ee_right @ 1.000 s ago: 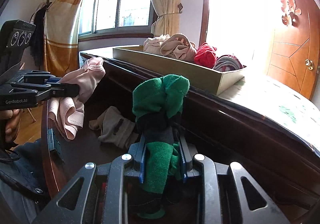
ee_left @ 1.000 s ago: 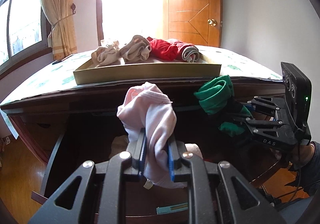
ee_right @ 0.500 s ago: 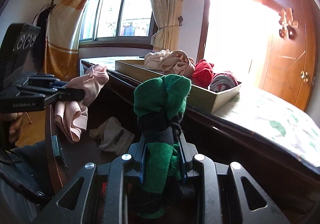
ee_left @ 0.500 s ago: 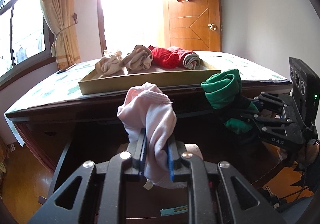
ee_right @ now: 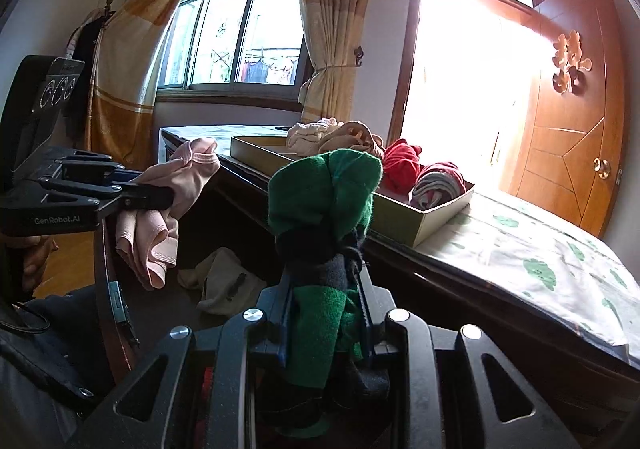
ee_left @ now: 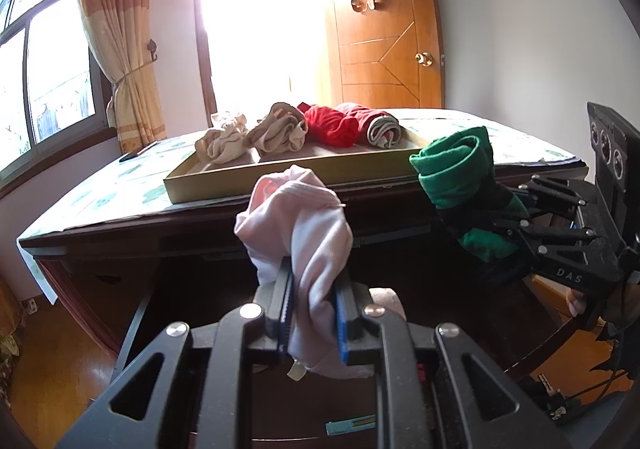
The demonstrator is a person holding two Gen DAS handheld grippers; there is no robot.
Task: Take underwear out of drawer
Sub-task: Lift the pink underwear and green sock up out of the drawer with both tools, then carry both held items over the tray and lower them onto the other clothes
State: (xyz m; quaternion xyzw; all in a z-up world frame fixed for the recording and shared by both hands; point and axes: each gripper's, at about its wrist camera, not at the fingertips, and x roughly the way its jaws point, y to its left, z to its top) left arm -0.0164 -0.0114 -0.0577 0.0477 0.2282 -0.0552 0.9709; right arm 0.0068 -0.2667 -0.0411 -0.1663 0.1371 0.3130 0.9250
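Pink, ribbed underwear [ee_left: 298, 221] is bunched between the pads of the left gripper [ee_left: 313, 313], whose jaws are clamped tight on the cloth; the bundle bulges above the fingertips and a tail hangs below them. From the right wrist view the same pink piece [ee_right: 168, 205] droops from that gripper out over the open drawer [ee_right: 120, 289], clear of its floor. Green underwear with a dark band [ee_right: 324, 205] is pinched in the right gripper [ee_right: 326, 313], the jaws pressed on the fabric with its rolled top standing above the fingertips; in the left wrist view this green roll [ee_left: 456, 169] sits just in front of the near edge of the table top, at the tray's right end. Both pieces are held in the air, out of the drawer and short of the tray.

A shallow tan tray [ee_left: 280, 173] lies on the patterned cloth [ee_right: 540, 249] covering the dark wooden table [ee_left: 120, 233], close to its near edge. Along the tray's far side sit four bundles: a cream one [ee_left: 224, 139] at the left end, a beige one [ee_left: 280, 129] touching it, a red one [ee_left: 332, 125], and a red-and-grey striped one [ee_left: 380, 127] at the right end. One pale garment [ee_right: 224, 285] lies crumpled on the drawer floor. A person's fingers [ee_right: 34, 261] wrap the left gripper's handle at the left edge of the right wrist view.
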